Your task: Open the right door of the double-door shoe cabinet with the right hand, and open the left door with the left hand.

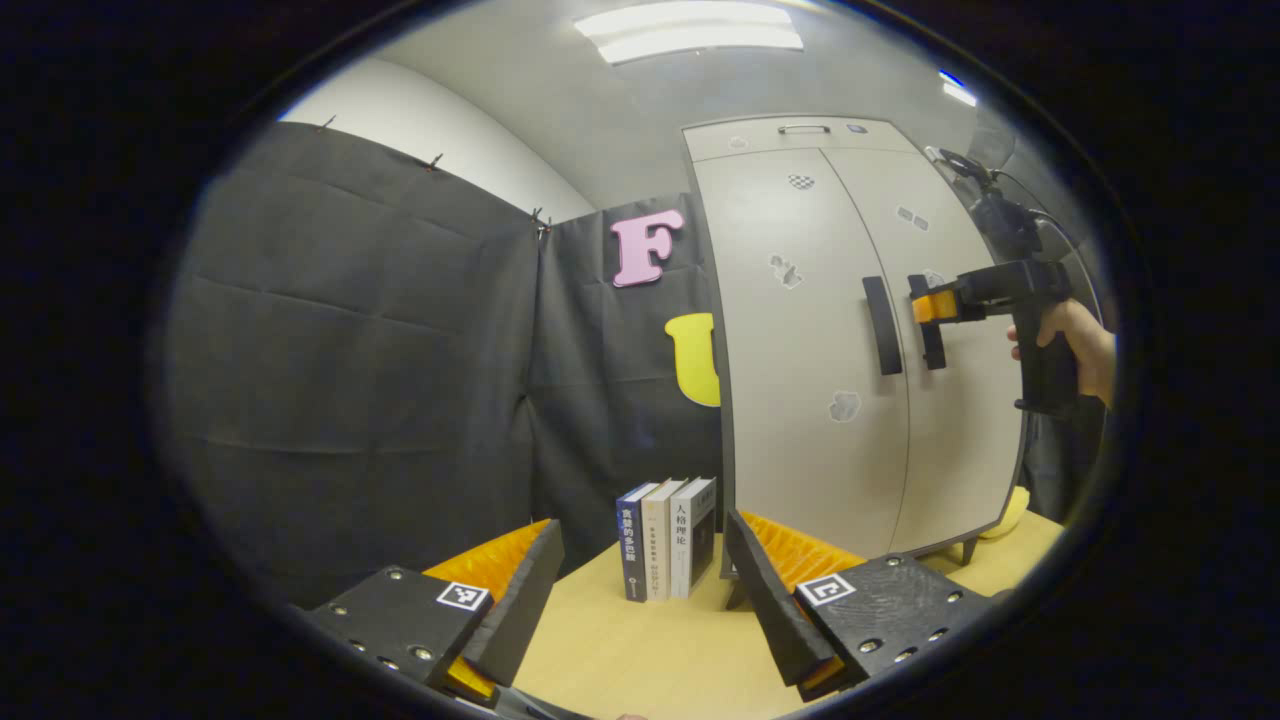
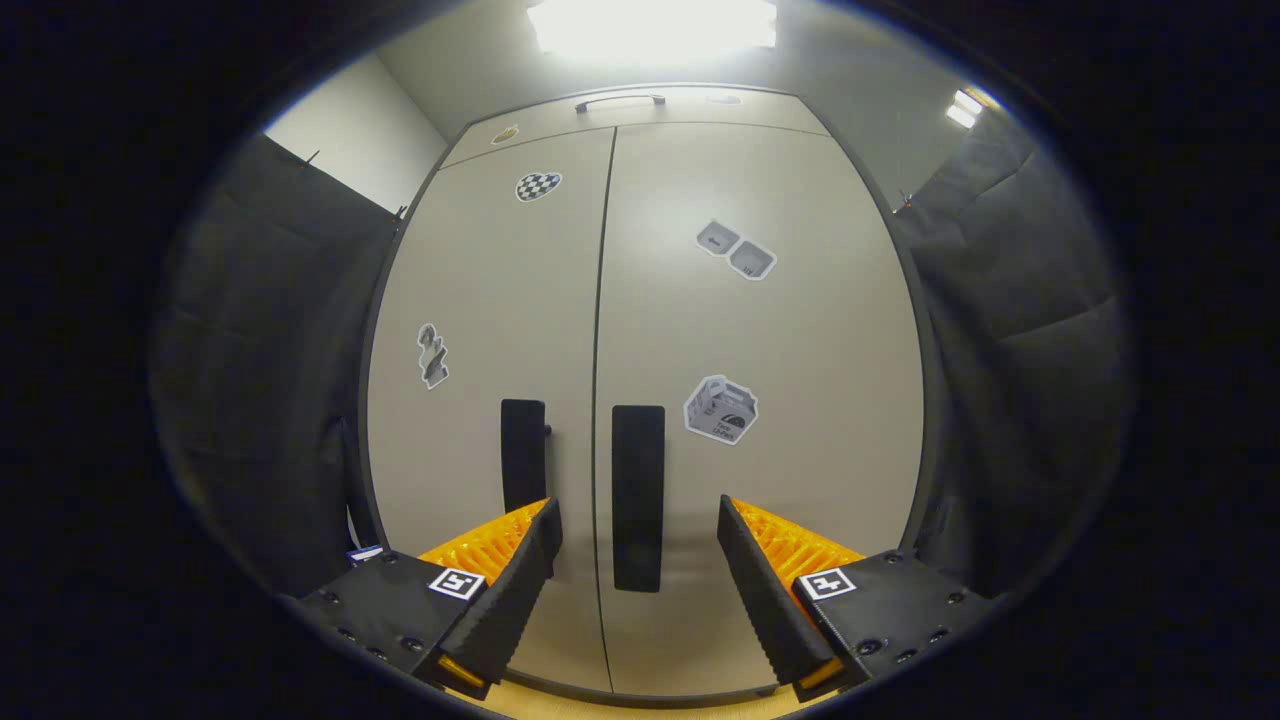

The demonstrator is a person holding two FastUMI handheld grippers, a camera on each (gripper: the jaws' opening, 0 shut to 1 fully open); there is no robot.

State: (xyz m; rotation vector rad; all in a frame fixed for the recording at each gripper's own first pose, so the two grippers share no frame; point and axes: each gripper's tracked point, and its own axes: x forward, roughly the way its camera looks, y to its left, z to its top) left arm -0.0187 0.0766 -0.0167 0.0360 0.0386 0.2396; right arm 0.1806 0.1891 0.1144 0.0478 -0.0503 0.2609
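Right gripper view is showing the right tool [image 2: 638, 560] gaping wide, empty, straddling the right door handle [image 2: 638, 497]; closing off-centre risks slipping off or catching the left handle [image 2: 523, 455].

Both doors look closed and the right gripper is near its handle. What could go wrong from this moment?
1. The right door handle and left door handle stand close together, so the open right gripper might catch the wrong one or both.
2. The left gripper is open and far from the cabinet; its path crosses the books standing on the table, which it might knock over.
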